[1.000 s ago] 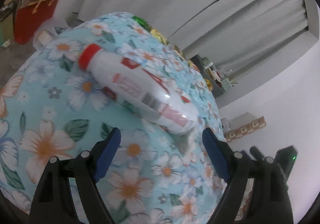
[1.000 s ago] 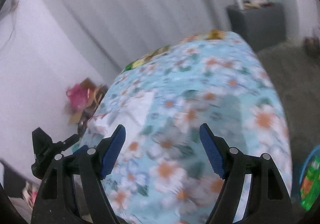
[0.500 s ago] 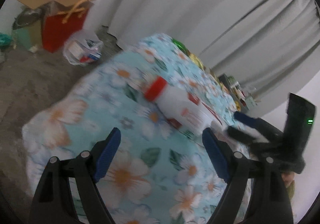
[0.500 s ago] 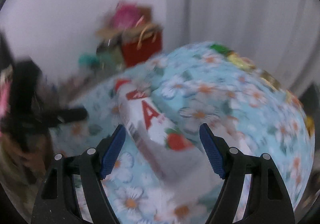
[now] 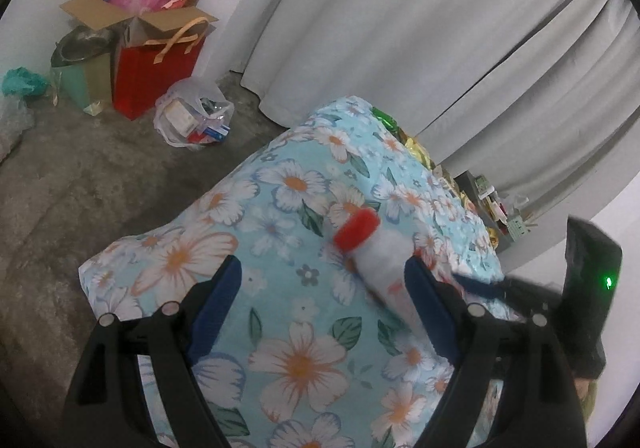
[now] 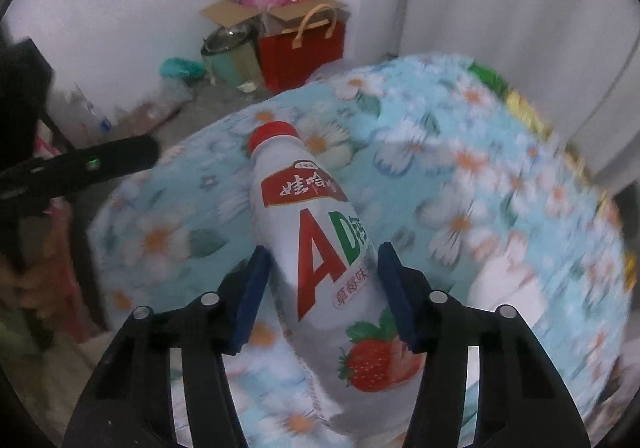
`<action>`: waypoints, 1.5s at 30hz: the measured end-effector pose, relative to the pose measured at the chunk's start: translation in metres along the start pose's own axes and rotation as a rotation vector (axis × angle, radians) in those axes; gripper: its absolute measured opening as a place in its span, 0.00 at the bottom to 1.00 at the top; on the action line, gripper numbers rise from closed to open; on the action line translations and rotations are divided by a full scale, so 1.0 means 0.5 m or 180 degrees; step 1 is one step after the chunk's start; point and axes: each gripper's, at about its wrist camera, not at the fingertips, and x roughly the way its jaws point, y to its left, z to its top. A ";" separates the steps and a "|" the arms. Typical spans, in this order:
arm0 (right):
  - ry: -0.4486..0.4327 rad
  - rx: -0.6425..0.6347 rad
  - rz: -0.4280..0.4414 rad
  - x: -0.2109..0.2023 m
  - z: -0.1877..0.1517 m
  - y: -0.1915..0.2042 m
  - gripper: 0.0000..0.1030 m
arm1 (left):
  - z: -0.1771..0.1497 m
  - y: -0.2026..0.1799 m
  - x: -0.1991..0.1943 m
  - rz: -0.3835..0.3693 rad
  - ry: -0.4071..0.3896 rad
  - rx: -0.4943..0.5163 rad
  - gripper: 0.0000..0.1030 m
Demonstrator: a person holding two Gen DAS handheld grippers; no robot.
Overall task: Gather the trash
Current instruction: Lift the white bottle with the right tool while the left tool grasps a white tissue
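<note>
A white plastic drink bottle with a red cap and a strawberry label lies on the flowered blue tablecloth. It lies lengthwise between the blue pads of my right gripper, which is open around its body; contact is not clear. In the left wrist view the same bottle shows blurred, with its cap toward the camera. My left gripper is open and empty over the cloth, just left of the bottle. The right gripper's finger reaches in from the right.
The table's near-left corner drops to a grey floor. By the wall stand a red gift bag, a cardboard box with pink plastic, a metal-lidded bin and a clear plastic bag of rubbish. Grey curtains hang behind.
My right gripper has swung round and moved in until the bottle lies between its open fingers. My left gripper has backed off to the left, so the bottle sits at its right finger.
</note>
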 end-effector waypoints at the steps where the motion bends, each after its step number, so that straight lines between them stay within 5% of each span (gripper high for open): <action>1: -0.0009 -0.0027 0.0024 -0.005 -0.013 0.008 0.51 | -0.002 -0.002 -0.001 0.0001 0.0001 0.0013 0.79; 5: -0.0104 -0.0284 -0.0156 -0.014 -0.039 0.046 0.52 | -0.008 -0.015 0.004 0.0006 0.0042 0.0052 0.79; 9: -0.0017 -0.0479 -0.0360 0.016 -0.026 0.070 0.69 | -0.012 -0.024 0.004 0.0005 0.0055 0.0056 0.79; 14: 0.0079 -0.0520 -0.0581 0.063 -0.014 0.078 0.67 | -0.011 -0.022 -0.011 0.0088 -0.0014 0.0048 0.79; 19: -0.0004 -0.0514 -0.0280 0.032 -0.045 0.106 0.65 | -0.004 -0.003 -0.013 0.0200 -0.0050 -0.0006 0.79; 25: -0.0061 -0.0524 -0.0283 -0.021 -0.148 0.143 0.65 | -0.014 -0.009 0.005 0.0150 0.0041 0.0024 0.79; 32: -0.0048 0.0551 -0.0539 -0.100 -0.286 0.017 0.62 | -0.048 -0.086 0.056 -0.0271 0.0412 0.0222 0.79; 37: -0.0151 0.1592 -0.1062 -0.155 -0.379 -0.098 0.61 | -0.078 -0.192 0.110 -0.0694 0.0681 0.0571 0.79; 43: -0.0548 0.2702 -0.0787 -0.179 -0.435 -0.197 0.60 | -0.139 -0.292 0.232 -0.0720 0.1202 0.1021 0.73; 45: -0.0634 0.2937 -0.0679 -0.176 -0.438 -0.220 0.60 | -0.151 -0.314 0.244 -0.0600 0.1092 0.1194 0.71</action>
